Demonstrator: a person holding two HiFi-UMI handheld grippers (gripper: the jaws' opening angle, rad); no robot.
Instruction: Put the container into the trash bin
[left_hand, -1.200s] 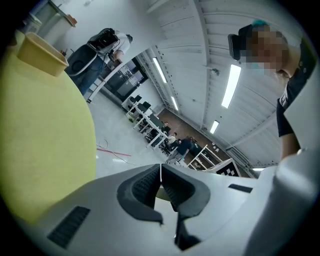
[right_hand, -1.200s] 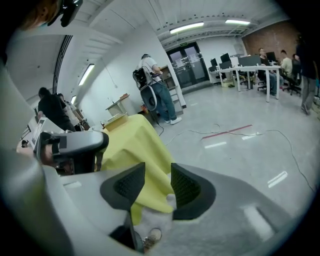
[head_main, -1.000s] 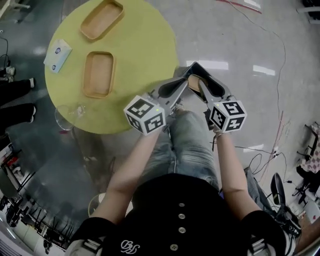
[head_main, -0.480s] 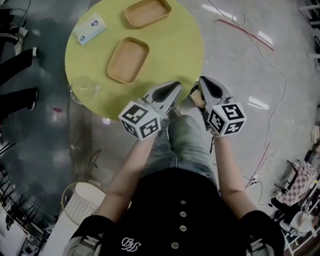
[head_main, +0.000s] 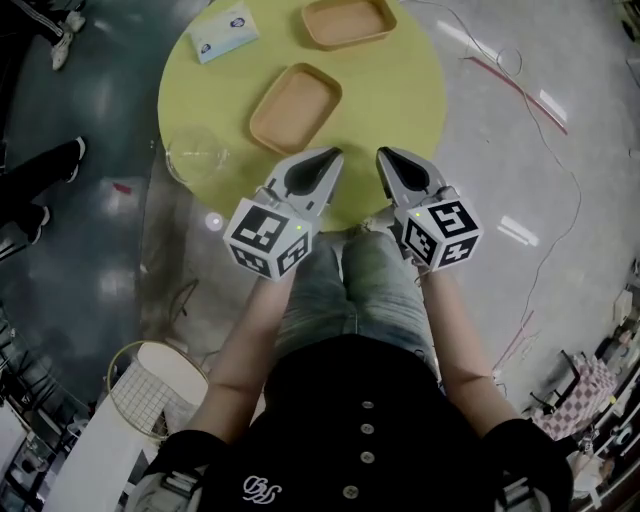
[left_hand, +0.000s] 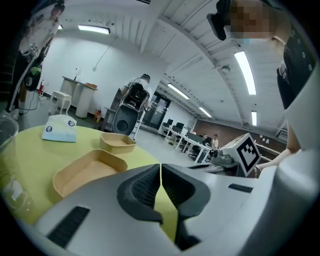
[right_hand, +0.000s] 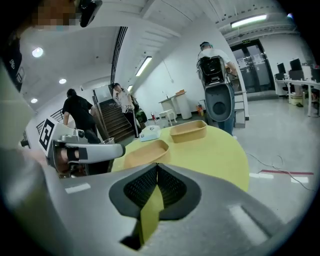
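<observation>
Both my left gripper (head_main: 331, 157) and right gripper (head_main: 385, 157) are shut and empty. The nearer tan container (head_main: 295, 108) lies just ahead of the left fingertips (head_main: 322, 168), and the wire trash bin (head_main: 128, 405) sits well behind them. I judge this the approach step: next, open the jaws and reach.

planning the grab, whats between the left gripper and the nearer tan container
Only bare yellow table. The head view shows it: the left gripper, jaws shut, points at the nearer tan container with nothing lying in between.
</observation>
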